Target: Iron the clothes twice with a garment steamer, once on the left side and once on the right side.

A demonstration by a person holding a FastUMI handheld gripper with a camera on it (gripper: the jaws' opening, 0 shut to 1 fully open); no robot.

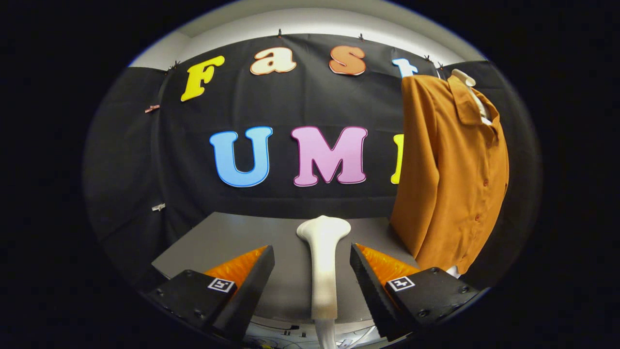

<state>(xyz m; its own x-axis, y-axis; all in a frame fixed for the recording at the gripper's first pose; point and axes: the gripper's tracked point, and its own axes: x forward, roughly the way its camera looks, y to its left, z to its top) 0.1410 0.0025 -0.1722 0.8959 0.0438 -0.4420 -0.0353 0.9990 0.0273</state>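
Gripper (pixel 312 264) released, fingers spread, clear gaps either side of white garment steamer (pixel 323 264) lying between them on grey table (pixel 232 237). Orange shirt (pixel 450 169) hanging ahead-right, hem past table edge.

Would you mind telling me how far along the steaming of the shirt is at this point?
Nothing looks done yet. The steamer stands on the table between the open fingers of the gripper, which do not touch it, so the grasp is only being lined up. The shirt hangs to the right, beyond the fingers, apart from the steamer head. Left to do: grip the steamer, then both passes, left side and right side.
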